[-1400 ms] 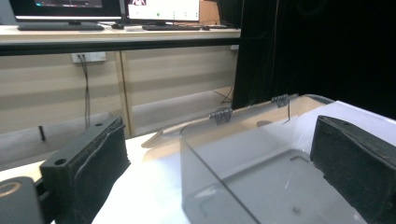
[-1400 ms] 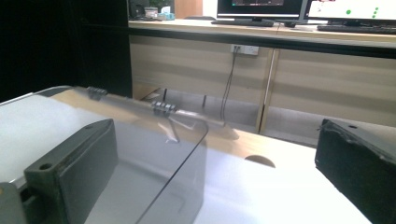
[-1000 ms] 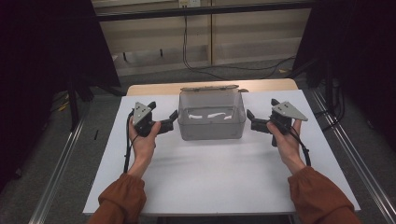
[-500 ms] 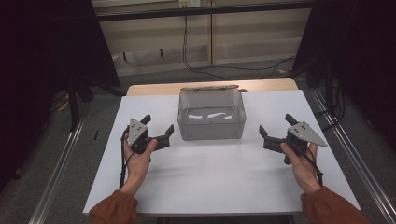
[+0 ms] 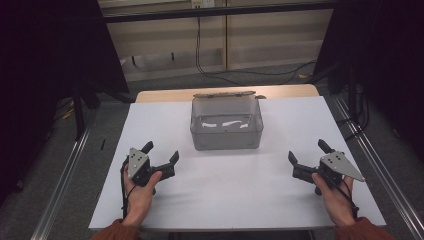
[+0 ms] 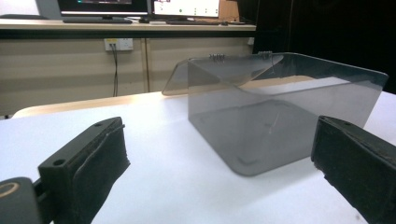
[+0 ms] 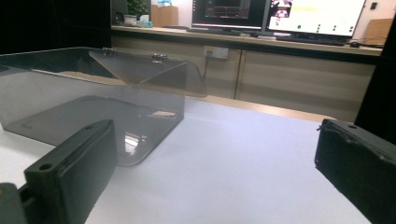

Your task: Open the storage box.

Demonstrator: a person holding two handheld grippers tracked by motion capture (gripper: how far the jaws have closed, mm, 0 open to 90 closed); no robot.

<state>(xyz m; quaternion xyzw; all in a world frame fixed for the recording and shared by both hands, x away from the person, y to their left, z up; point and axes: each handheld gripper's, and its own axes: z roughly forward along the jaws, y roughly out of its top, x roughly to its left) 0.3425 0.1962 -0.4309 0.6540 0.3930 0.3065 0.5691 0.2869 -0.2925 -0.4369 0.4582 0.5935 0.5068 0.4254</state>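
A clear smoky plastic box [image 5: 226, 123] with its hinged lid swung open at the back stands at the far middle of the white table [image 5: 235, 190]; it looks empty. My left gripper [image 5: 161, 153] rests open at the front left, well short of the box, nothing between its jaws. At the front right my right gripper [image 5: 308, 152] is open too, holding nothing. In the left gripper view the box [image 6: 280, 116] rises ahead between the pads [image 6: 88, 172]. In the right gripper view the box [image 7: 93, 102] sits ahead to the left.
Metal rails [image 5: 65, 190] run along both sides of the table. A wooden strip [image 5: 165, 95] shows behind the white top. Cabinets and cables [image 5: 200, 45] stand against the far wall, with monitors [image 7: 280, 14] on a counter.
Both grippers have pulled back from the box's sides toward the front of the table and spread farther apart. The box has stayed put.
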